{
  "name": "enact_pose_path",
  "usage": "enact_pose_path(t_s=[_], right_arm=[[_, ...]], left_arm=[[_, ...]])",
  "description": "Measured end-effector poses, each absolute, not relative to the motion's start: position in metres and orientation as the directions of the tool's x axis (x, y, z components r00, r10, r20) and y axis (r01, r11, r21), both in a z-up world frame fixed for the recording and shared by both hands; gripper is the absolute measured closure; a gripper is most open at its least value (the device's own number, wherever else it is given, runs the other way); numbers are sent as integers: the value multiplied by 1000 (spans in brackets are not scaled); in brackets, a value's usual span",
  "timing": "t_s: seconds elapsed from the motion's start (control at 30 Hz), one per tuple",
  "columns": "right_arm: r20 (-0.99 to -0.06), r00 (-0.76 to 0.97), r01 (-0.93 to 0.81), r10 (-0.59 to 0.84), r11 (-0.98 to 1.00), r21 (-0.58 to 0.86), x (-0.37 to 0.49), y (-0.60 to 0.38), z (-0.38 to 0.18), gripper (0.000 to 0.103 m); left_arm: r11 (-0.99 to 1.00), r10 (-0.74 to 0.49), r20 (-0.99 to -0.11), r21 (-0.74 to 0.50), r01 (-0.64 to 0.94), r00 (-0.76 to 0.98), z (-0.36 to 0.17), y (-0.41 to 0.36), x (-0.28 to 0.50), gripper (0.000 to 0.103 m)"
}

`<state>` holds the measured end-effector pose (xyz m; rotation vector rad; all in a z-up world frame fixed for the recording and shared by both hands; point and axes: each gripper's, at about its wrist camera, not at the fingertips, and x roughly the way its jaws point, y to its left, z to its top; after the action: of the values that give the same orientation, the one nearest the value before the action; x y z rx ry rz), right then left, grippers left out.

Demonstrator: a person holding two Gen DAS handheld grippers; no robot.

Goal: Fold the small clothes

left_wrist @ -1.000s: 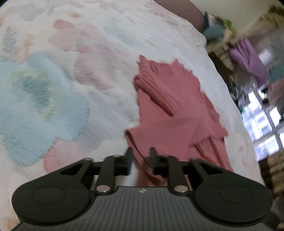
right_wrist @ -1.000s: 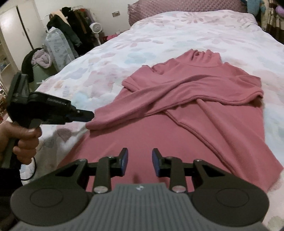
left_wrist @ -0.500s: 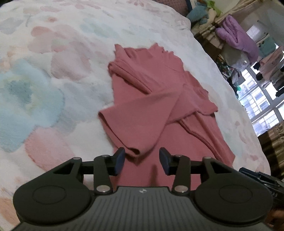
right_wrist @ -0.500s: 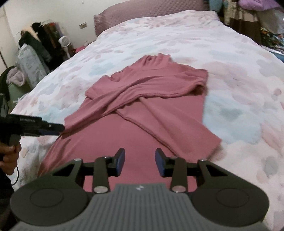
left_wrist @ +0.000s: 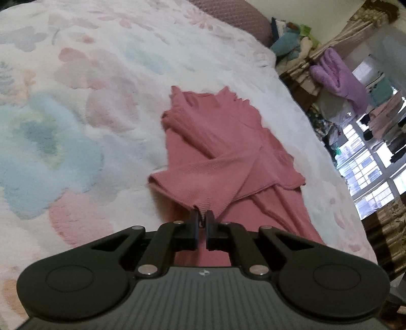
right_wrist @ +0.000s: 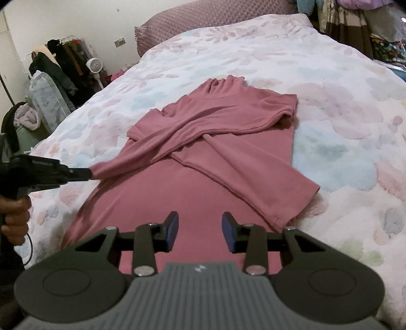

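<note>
Pinching one sleeve cuff — left gripper (one pink top).

I see the sweater lying on the bed, with a pillow behind it.

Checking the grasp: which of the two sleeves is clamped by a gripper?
The sleeve ending at the left gripper, pinched at its cuff; the other sleeve lies free.

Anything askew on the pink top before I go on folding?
The dusty-pink ribbed long-sleeved top lies flat on the floral fleece blanket, but its sleeves cross unevenly: one cuff is pinched in the left hand-held gripper, the other cuff juts past the body's edge. The right hand-held gripper is open, empty.
</note>
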<state>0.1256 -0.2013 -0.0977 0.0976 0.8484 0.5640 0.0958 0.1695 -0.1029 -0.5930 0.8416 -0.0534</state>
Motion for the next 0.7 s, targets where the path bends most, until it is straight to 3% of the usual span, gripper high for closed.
enact_pose_path(t_s=[0.07,0.2,0.23,0.3,0.5,0.7], right_arm=[[-688,528,-419,498,857,300,126,-206,-99,68],[-702,531,-384,474,873,300,126,-215,-100,68],[-705,531,-380,470,876,297,124,-218,-99,68],[-720,527,-367,451,885,286,123,-224,-98,67],[-775,467,-317,427,899,304,113,-256,-102,64],[-811,389,-236,436,899,370,99,-285,-117,64]], left_arm=[[855,-272,-744,-478,-202,611,-116,171,99,99],[867,-284,-773,-460,-191,568,-127,168,89,95],[875,-278,-774,-448,-182,568,-125,167,85,90],[874,-295,-770,-457,-166,565,-121,169,76,71],[856,-383,-768,-504,-115,514,-112,177,39,42],[820,-456,-772,-558,-128,443,-124,172,16,41]])
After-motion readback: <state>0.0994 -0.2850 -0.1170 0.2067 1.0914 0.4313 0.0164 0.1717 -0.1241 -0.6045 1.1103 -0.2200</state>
